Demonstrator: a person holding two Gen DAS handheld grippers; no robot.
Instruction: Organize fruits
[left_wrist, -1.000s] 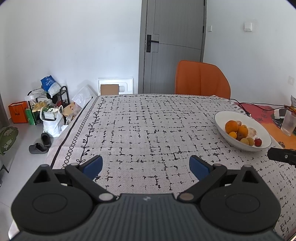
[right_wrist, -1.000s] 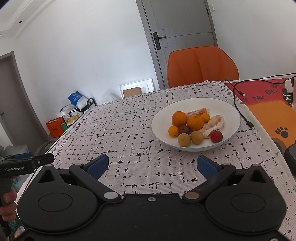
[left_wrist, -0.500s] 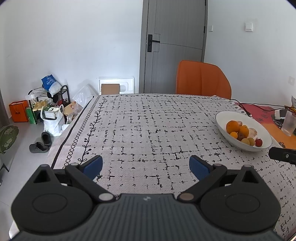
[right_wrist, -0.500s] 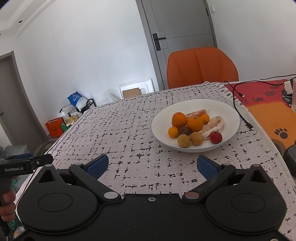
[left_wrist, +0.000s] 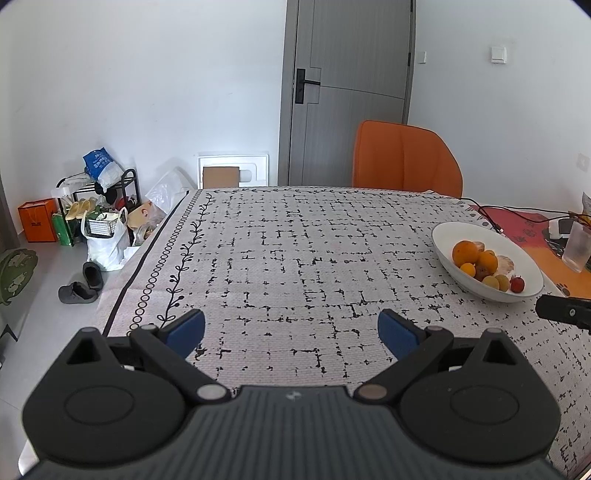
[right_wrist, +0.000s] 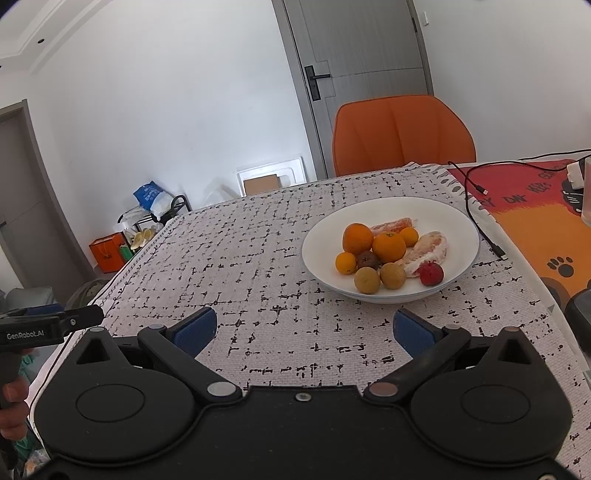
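Observation:
A white bowl (right_wrist: 461, 229) (left_wrist: 447, 236) on the patterned tablecloth holds several fruits: two oranges (right_wrist: 388, 245), small tangerines, a dark brown fruit, two tan round fruits (right_wrist: 392, 275), peeled pomelo segments (right_wrist: 428, 251) and a red fruit (right_wrist: 430, 273). My right gripper (right_wrist: 304, 328) hovers open over the cloth just in front of the bowl, with nothing between its fingers. My left gripper (left_wrist: 291, 328) is open and empty too, over the cloth well to the left of the bowl. Its tip also shows at the left edge of the right wrist view.
An orange chair (left_wrist: 404, 160) stands at the table's far side before a grey door. A red-orange mat (right_wrist: 535, 206) with a black cable (right_wrist: 476, 206) lies right of the bowl, and a clear glass (left_wrist: 576, 245) stands there. Bags and shoes clutter the floor at left (left_wrist: 99, 221).
The right wrist view has tilted slightly, so the bowl sits a little lower and nearer. The left view has shifted slightly. Both grippers stay open.

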